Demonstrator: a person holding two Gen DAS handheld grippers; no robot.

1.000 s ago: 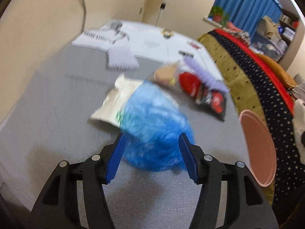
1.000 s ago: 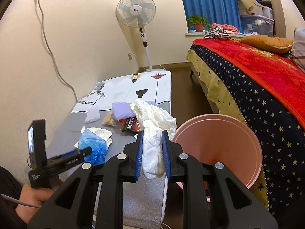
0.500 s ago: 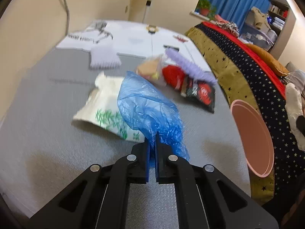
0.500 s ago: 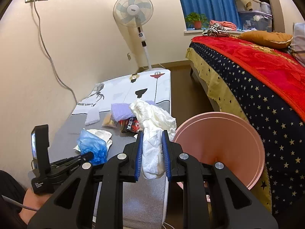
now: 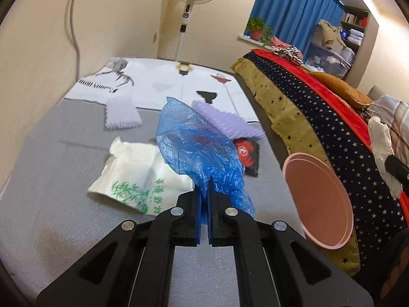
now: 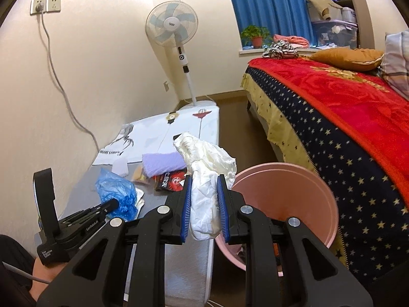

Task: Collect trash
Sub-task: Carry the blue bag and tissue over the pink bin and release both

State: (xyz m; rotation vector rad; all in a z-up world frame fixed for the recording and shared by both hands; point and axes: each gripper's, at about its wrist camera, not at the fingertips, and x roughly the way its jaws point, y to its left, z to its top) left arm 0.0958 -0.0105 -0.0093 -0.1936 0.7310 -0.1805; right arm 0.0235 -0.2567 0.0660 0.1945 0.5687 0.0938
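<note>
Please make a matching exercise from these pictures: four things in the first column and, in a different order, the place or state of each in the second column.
Column 1
1. blue plastic bag
2. white crumpled bag
3. pink bin
4. tissue pack with green bamboo print

Column 2
A. lies flat on the grey mat
B. pinched in the left claw
C. stands beside the bed, open at the top
D. held in the right claw

Pairs: 1-B, 2-D, 3-C, 4-A
</note>
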